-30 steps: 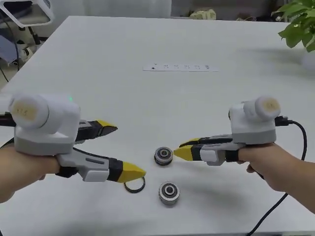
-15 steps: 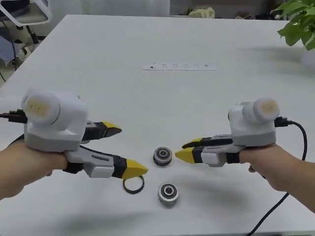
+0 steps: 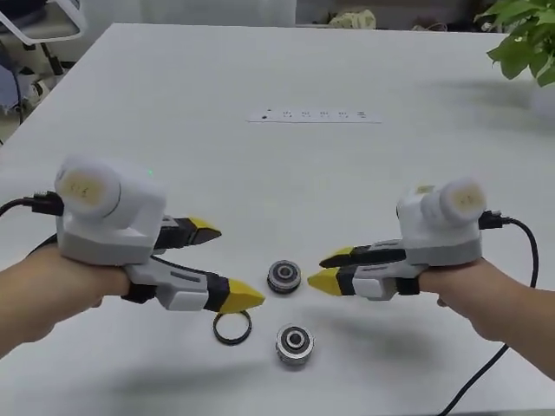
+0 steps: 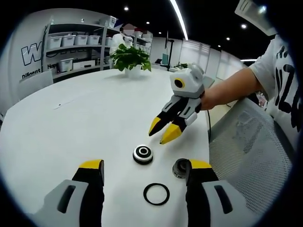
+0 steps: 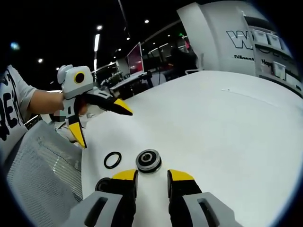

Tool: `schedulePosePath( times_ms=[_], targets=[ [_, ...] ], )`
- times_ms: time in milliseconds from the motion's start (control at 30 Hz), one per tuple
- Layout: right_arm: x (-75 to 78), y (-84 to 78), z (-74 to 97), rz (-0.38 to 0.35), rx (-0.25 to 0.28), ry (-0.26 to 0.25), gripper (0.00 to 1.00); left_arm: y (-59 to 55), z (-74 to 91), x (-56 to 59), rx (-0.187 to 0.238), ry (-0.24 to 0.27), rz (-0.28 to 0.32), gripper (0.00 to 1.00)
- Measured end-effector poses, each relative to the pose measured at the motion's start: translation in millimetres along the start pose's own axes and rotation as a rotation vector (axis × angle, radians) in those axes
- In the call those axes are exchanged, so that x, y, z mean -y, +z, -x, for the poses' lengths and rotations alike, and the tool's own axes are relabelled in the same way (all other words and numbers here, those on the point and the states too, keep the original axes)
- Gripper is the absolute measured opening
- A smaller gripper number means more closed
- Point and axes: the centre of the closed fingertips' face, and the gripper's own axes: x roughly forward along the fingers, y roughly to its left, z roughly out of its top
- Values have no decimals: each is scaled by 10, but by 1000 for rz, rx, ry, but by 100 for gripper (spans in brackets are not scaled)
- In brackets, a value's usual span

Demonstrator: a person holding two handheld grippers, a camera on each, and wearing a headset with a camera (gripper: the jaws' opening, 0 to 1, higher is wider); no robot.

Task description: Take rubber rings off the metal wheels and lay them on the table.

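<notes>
The left tool (image 3: 234, 265) is wide open and empty; the right tool (image 3: 321, 269) is open a little, also empty. One metal wheel (image 3: 284, 276) lies on the table (image 3: 303, 173) between their tips, with a second wheel (image 3: 295, 341) and a loose rubber ring (image 3: 232, 327) nearby.

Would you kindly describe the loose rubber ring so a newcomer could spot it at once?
On the white table, look toward the near edge, just by the left tongs. The ring lies flat, left of two metal wheels; it alone is a thin black hoop with table showing through.
</notes>
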Motion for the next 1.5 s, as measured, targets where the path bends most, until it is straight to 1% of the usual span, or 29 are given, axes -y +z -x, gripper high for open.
schedulePosePath(
  times_ms=[133, 267, 433, 700, 967, 1067, 1500],
  targets=[
    [-7, -9, -16, 11, -3, 4, 23, 8, -43, 13, 2, -12, 9, 66],
    [-11, -27, -33, 30, -10, 3, 24, 29, -95, 21, 2, -21, 4, 64],
    [-6, -49, -51, 55, -19, -2, 26, 39, -160, 17, 1, -28, 5, 60],
    [-12, -76, -76, 83, -27, -4, 29, 15, -258, 24, -14, -35, 1, 58],
    [-19, -80, -94, 93, -30, -3, 30, 0, -329, -13, -22, -27, -5, 55],
    [-22, -76, -101, 95, -28, -2, 31, -14, -356, -15, -27, -34, 2, 52],
    [-49, -96, -116, 109, -35, 4, 31, -26, -464, 27, -42, -53, -17, 44]
  ],
)
